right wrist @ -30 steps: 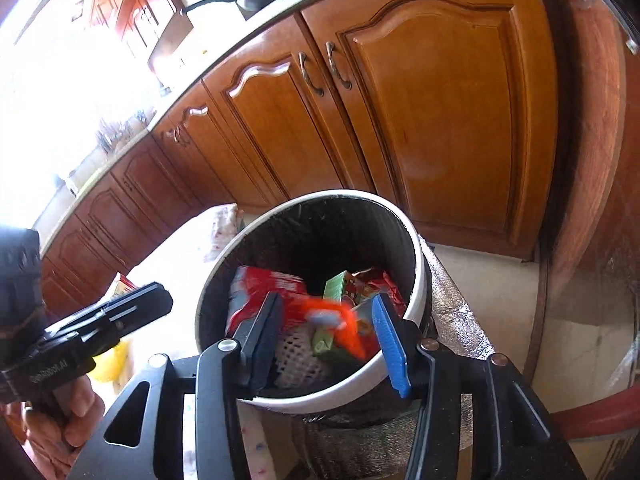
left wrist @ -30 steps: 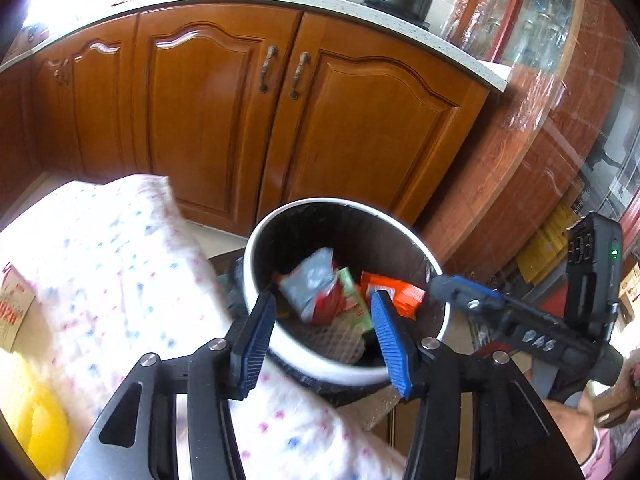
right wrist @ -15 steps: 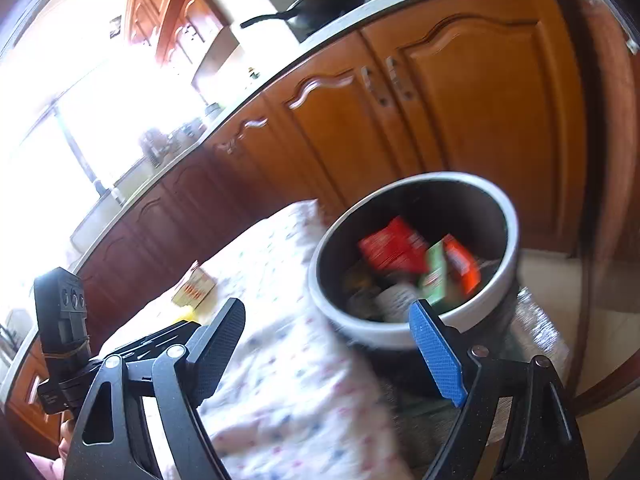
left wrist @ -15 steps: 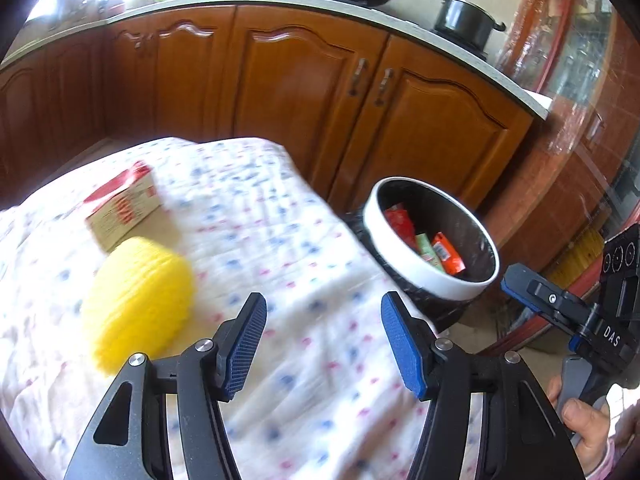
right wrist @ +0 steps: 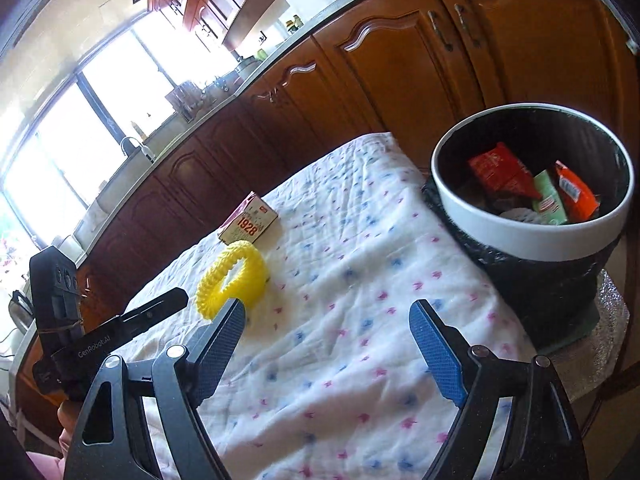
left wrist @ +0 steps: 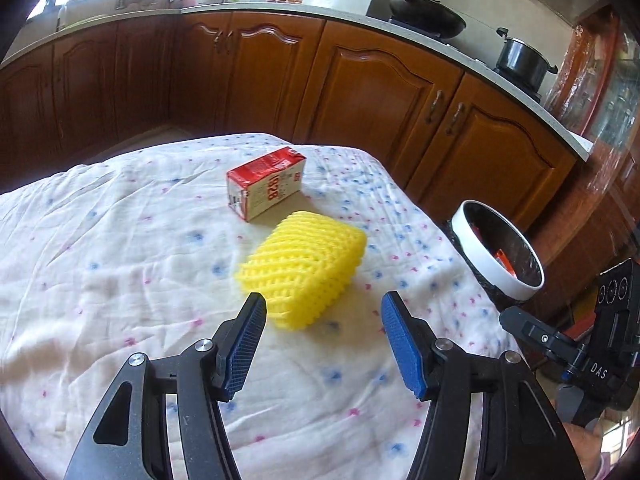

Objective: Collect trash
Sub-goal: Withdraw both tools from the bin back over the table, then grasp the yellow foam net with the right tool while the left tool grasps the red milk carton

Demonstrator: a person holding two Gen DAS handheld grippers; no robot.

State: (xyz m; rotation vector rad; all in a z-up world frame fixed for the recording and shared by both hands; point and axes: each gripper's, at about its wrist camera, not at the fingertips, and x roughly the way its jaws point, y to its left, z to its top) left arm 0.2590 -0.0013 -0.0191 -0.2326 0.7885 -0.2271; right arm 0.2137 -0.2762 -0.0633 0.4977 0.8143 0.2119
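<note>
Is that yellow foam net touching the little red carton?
Apart. Left wrist view shows cloth between yellow foam net and red carton.

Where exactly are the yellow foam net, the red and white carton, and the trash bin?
yellow foam net (left wrist: 304,270): left wrist view, on its ribbed top.
red and white carton (left wrist: 266,186): left wrist view, on its printed side.
trash bin (right wrist: 516,232): right wrist view, on its white rim.

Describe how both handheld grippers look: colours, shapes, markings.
Both the left gripper and the right gripper have black angular frames with silver pivot bolts and blue textured finger pads. White lettering reads "GenRobot.AI" on the left body, "DAS" on the right.
</note>
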